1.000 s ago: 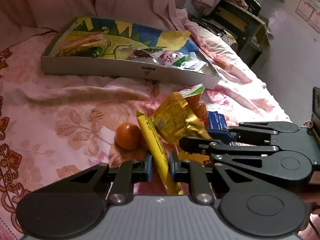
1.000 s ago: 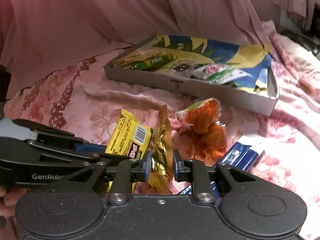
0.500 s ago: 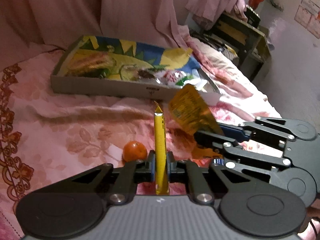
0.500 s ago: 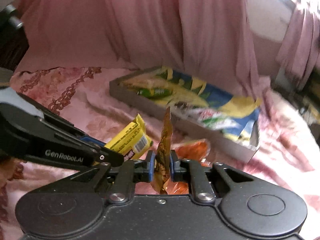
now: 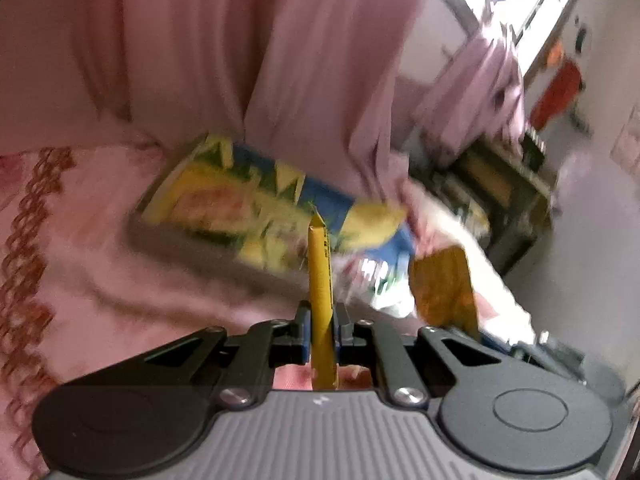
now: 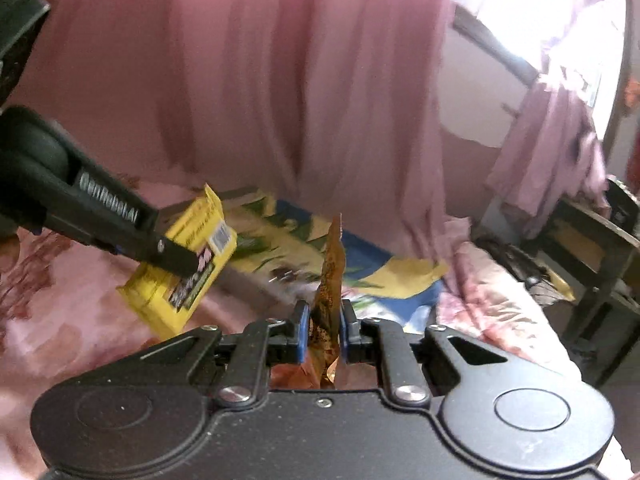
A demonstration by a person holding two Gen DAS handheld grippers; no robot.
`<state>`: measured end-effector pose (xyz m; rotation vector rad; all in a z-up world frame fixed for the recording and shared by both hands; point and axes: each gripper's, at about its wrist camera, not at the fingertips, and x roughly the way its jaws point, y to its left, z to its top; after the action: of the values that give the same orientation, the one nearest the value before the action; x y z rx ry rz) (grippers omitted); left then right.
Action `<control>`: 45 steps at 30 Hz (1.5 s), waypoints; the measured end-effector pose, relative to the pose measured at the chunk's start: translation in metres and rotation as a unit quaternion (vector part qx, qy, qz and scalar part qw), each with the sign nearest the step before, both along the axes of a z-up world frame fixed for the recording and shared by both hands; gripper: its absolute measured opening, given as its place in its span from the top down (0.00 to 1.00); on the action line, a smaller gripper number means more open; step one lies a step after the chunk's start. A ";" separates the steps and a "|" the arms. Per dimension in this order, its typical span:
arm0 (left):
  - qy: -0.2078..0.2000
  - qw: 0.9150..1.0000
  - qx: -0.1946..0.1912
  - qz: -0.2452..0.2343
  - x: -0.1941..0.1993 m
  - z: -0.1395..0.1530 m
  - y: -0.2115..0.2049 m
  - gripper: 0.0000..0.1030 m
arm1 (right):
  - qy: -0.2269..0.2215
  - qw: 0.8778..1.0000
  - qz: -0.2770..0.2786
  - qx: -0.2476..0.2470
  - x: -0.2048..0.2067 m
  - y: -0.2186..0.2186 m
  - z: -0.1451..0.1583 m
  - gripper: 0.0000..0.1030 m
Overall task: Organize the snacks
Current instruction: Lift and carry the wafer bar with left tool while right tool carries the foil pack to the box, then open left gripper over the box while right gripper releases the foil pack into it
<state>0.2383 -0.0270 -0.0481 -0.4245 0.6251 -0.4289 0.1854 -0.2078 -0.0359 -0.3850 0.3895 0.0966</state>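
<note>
My left gripper [image 5: 321,320] is shut on a flat yellow snack packet [image 5: 320,272], seen edge-on, held in the air before the cardboard tray [image 5: 192,240]. The same packet [image 6: 188,264] shows broadside in the right wrist view, held by the left gripper [image 6: 176,256]. My right gripper [image 6: 323,320] is shut on a golden foil snack bag [image 6: 330,280], which also shows at the right in the left wrist view [image 5: 444,288]. The tray [image 6: 256,280] with its blue and yellow lining holds several snack packets; the view is blurred.
Pink flowered bedding [image 5: 80,280] covers the bed. A pink curtain [image 6: 280,80] hangs behind the tray. A dark desk with shelves [image 6: 592,264] stands to the right of the bed, under a bright window [image 6: 520,8].
Both grippers have lifted their packets off the bedding and moved toward the tray. The orange and the other loose snacks have dropped out of view.
</note>
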 end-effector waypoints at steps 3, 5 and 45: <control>-0.023 1.000 -0.014 0.003 0.018 0.008 -0.009 0.90 | -0.012 0.999 -0.017 0.031 0.013 -0.008 0.005 0.85; -0.031 0.999 -0.019 0.004 0.030 0.010 -0.014 0.90 | -0.016 0.998 -0.027 0.048 0.024 -0.013 0.007 0.84; -0.007 0.997 0.076 0.016 0.096 -0.010 -0.033 0.65 | 0.058 0.977 -0.067 0.196 0.126 -0.022 -0.020 0.79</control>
<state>0.3338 -0.0600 -0.0576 -0.2870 0.6320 -0.3511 0.3114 -0.2303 -0.0563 0.0377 0.4983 0.0621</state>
